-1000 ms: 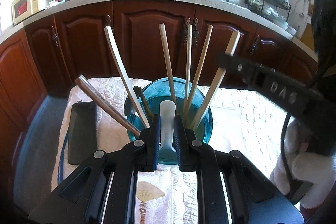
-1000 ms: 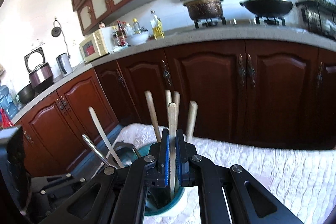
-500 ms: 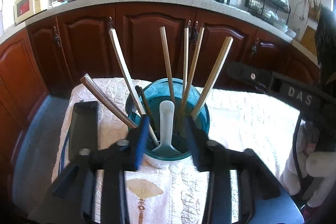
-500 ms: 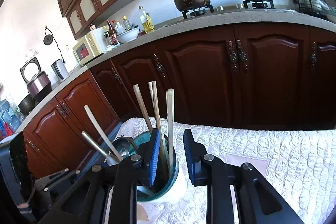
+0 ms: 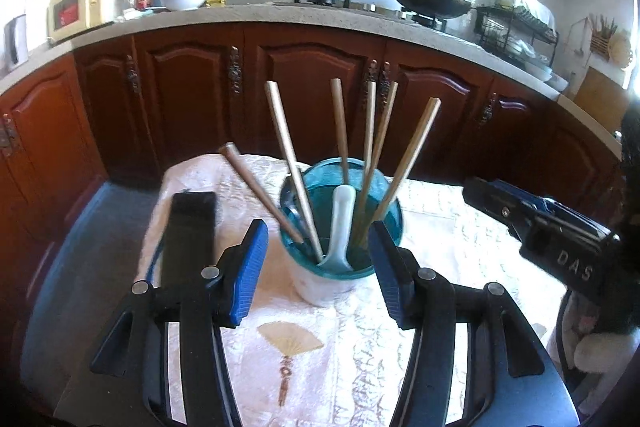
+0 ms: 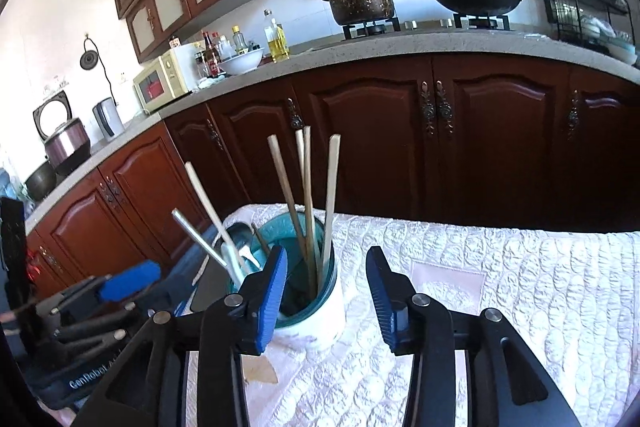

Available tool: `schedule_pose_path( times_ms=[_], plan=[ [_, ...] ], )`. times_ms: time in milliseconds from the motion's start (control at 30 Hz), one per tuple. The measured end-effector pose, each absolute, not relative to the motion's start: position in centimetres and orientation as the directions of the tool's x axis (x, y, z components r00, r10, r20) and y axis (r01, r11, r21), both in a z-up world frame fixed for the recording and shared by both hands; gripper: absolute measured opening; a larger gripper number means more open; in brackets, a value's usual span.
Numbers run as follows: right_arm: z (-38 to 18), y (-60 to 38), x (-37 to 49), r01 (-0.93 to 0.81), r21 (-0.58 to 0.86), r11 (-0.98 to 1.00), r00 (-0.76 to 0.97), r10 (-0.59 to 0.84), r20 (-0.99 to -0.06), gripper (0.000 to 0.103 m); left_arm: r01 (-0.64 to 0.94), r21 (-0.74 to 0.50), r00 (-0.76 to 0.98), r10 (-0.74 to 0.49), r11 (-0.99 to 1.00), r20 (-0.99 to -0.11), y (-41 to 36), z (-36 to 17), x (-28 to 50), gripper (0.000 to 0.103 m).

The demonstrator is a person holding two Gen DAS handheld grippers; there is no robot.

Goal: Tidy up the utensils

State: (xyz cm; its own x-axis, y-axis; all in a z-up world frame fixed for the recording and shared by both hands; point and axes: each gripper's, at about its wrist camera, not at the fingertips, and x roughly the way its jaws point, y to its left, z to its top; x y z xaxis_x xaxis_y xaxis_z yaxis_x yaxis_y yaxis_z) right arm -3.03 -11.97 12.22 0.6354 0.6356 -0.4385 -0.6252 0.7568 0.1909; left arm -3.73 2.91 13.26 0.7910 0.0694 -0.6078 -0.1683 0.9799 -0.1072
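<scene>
Inside the holder (image 5: 340,223), utensil ends hidden.

A teal-rimmed white holder (image 5: 340,279) stands upright on the surface, holding fanned-out wooden chopsticks (image 5: 408,163), a white spoon (image 5: 339,227) and metal utensils leaning left.

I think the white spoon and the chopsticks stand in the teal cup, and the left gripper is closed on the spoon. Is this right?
Not quite. The left wrist view shows the left gripper open, its jaws just widened, gripping nothing. The white spoon and chopsticks do stand in the teal cup.
</scene>
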Motion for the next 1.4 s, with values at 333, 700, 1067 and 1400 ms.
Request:
schedule_pose_path(
  times_ms=[333, 700, 1067, 1400],
  plan=[
    [11.6, -11.4, -5.6, -0.612, 0.164, 0.774, 0.648, 0.609, -0.456, 0.042, -0.202, -0.067, 0.794, 0.124, 0.977, -0.595, 2.4, 13.9, -5.8, 0.052],
    [11.8, -11.8, -6.6, -0.589, 0.155, 0.793, 0.669, 0.586, -0.457, 0.047, -0.217, -0.001, 0.803, 0.178, 0.976, -0.568, 1.4, 14.6, -6.9, 0.052],
    [11.9, -11.3, -6.9, -0.586, 0.135, 0.799, 0.674, 0.573, -0.467, 0.049, -0.251, 0.007, 0.788, 0.208, 0.968, -0.579, 2.2, 14.4, -7.1, 0.052],
    [11.6, -10.3, -7.1, -0.582, 0.111, 0.806, 0.678, 0.556, -0.482, 0.052, -0.265, 0.002, 0.787, 0.217, 0.964, -0.577, 2.9, 14.2, -7.0, 0.052]
  ],
)
